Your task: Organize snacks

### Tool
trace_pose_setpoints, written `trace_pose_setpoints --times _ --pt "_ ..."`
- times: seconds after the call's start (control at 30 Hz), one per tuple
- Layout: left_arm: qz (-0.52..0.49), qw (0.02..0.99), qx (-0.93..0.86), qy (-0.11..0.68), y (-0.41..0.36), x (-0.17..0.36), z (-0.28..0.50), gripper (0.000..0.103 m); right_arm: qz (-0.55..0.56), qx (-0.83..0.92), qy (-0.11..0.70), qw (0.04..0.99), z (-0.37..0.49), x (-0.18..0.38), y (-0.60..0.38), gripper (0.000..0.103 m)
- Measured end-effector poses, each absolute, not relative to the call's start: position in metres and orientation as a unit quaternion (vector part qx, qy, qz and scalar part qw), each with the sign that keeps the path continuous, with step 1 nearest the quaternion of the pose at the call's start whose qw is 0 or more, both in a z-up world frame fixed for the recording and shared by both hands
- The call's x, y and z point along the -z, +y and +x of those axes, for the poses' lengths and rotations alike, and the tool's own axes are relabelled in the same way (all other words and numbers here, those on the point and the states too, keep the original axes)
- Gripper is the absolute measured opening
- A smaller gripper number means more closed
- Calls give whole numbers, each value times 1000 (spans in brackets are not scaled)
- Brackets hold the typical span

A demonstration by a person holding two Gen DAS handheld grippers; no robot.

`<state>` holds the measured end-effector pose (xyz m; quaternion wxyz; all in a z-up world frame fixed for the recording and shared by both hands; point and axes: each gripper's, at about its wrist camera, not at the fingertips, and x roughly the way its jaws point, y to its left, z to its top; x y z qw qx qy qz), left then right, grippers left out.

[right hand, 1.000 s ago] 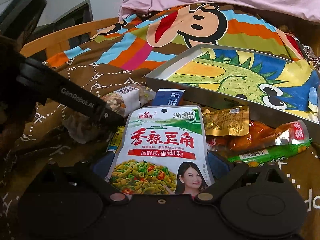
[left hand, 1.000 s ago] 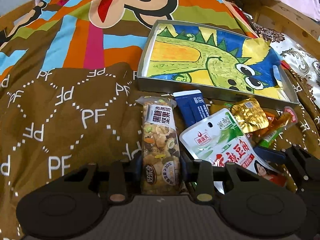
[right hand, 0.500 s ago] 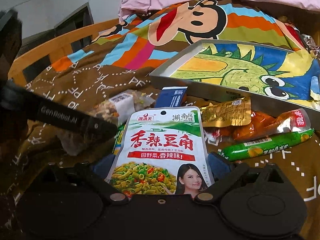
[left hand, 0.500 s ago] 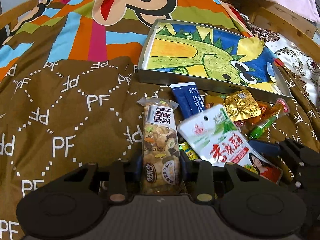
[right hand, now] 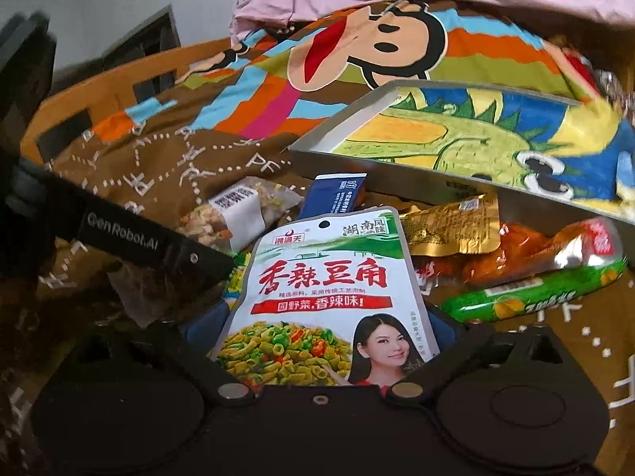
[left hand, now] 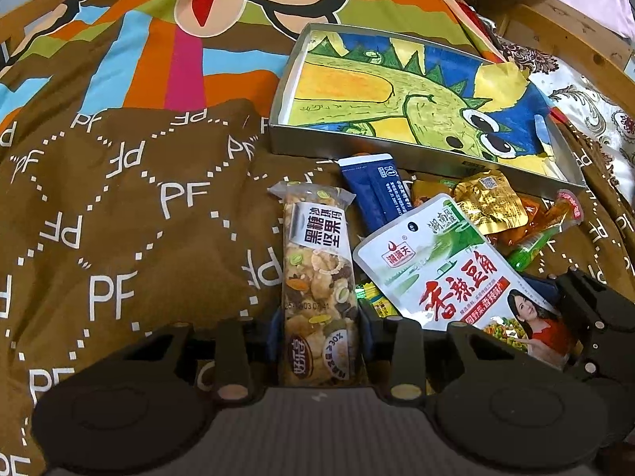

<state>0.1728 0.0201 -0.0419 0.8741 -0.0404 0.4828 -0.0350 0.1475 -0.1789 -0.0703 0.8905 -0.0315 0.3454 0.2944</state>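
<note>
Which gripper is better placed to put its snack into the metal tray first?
Probably the left gripper. It is shut on the slim nut bar, which points toward the tray over bare blanket. The right gripper holds the wide bean pouch, with loose snacks lying before it.

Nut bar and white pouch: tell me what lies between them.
In the left wrist view, a small yellow-green packet peeks out between the nut bar and the white pouch.
</note>
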Motion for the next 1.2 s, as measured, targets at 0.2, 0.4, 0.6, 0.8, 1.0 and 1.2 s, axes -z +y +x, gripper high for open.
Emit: trace_pose_setpoints --times 0.2,0.4,0.6,0.8,1.0,1.2 --pt "-46 876 31 479 19 40 168 39 -43 -299 342 890 147 70 -180 97" --pt "-59 879 35 471 18 36 155 39 -61 -300 330 893 139 67 -179 97" --pt "-65 885 38 460 18 31 145 39 -102 -297 282 906 122 61 -174 85" --pt "-72 884 36 460 23 31 143 39 -74 -303 302 901 128 62 -180 84" --pt "-78 883 33 462 27 32 143 39 -19 -311 342 887 139 68 -187 95" --pt "-79 883 33 462 28 32 142 39 -6 -320 346 882 141 67 -187 98"
